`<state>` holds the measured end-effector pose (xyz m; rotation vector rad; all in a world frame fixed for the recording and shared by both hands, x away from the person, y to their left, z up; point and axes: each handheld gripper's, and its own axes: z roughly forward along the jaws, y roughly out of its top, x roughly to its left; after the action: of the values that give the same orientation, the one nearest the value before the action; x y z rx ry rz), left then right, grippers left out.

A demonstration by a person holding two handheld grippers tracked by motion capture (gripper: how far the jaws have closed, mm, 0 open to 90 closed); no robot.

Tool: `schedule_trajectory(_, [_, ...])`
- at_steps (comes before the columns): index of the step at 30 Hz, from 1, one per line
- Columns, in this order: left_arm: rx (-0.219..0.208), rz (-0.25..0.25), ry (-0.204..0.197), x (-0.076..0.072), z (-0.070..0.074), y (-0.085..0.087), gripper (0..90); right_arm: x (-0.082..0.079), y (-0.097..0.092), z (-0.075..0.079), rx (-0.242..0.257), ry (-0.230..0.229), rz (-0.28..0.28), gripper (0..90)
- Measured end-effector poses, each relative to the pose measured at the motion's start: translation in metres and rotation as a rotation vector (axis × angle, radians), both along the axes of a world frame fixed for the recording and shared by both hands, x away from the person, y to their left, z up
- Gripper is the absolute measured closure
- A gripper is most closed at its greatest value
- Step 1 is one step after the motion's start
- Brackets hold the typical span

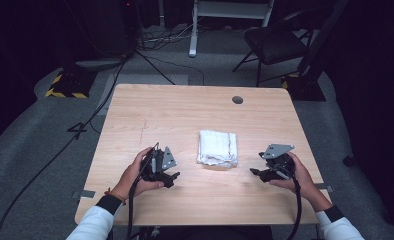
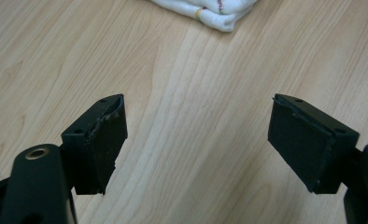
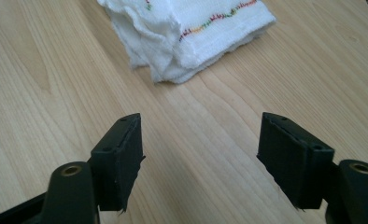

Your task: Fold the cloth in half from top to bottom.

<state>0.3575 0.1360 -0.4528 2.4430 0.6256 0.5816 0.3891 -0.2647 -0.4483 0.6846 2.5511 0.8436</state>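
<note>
White cloth [image 1: 217,148], folded into a thick square with a thin multicoloured stitched line near one edge, lies flat on the pale wooden table [image 1: 135,115], a little toward five o'clock of the table's middle. It rests between the two tools and touches neither.

At about nine o'clock of the cloth, the left gripper [image 1: 171,176] sits low over the table with its jaws spread wide and nothing between them; in the left gripper view [image 2: 196,140] only bare wood lies in the gap, and a corner of the cloth [image 2: 219,14] sits ahead near twelve o'clock. At about three o'clock of the cloth, the right gripper [image 1: 257,171] is likewise wide open and empty; in the right gripper view [image 3: 198,156] the layered edges of the cloth [image 3: 191,37] face it toward twelve o'clock, near but apart.

The likely next step is a pinch on an edge or corner. The main risk is catching the wrong number of layers: the folds are stacked closely, so jaws closing on the whole stack would lift the bundle rather than open it. A shallow approach could instead push the cloth across the smooth wood, bunching it. If one side grips sooner than the other, the cloth may twist or slip free.
</note>
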Motion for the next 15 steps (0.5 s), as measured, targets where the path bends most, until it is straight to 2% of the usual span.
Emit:
schedule_trajectory(8, [0.039, 0.040, -0.011, -0.011, -0.003, 0.015, 19.6, -0.010, -0.017, -0.001, -0.017, -0.024, -0.036, 31.5])
schedule_trajectory(12, [0.041, 0.059, -0.019, -0.017, -0.007, 0.023, 18.2, -0.016, -0.027, -0.003, -0.020, -0.032, -0.059, 31.6])
schedule_trajectory(15, [0.027, 0.077, -0.016, -0.020, -0.009, 0.029, 18.1, -0.019, -0.035, -0.005, -0.025, -0.028, -0.075, 31.5])
